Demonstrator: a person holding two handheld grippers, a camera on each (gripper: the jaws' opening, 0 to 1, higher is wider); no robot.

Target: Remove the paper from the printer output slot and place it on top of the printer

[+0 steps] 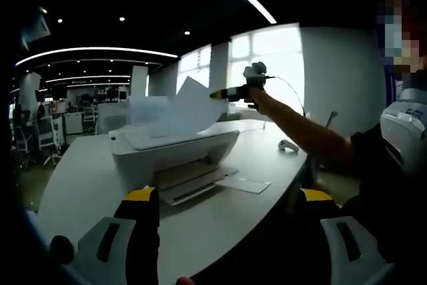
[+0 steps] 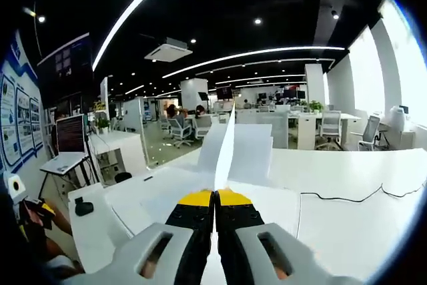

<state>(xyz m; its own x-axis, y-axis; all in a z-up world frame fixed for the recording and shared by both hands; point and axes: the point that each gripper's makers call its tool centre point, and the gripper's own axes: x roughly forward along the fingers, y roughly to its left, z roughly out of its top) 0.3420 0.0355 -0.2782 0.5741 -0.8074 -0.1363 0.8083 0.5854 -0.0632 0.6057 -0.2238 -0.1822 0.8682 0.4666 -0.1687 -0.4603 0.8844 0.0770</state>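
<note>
In the left gripper view a white table [image 1: 80, 178] carried the printer [image 1: 175, 155] at centre, with a small card [image 1: 243, 184] lying beside its tray and office chairs [image 1: 47, 135] at far left. Your right gripper [image 1: 217, 94] pinched the paper [image 1: 190, 108] above the printer's top, jaws pressed on its edge. Your left gripper [image 1: 227, 195] stood with jaws spread wide, holding nothing.

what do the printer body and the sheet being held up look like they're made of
Printer: likely molded plastic, white with a smooth, slightly glossy shell, judging by its rounded edges and soft highlights. Sheet: thin white paper, matte; window light glows through it, and it stands edge-on, pinched in the right gripper.
</note>
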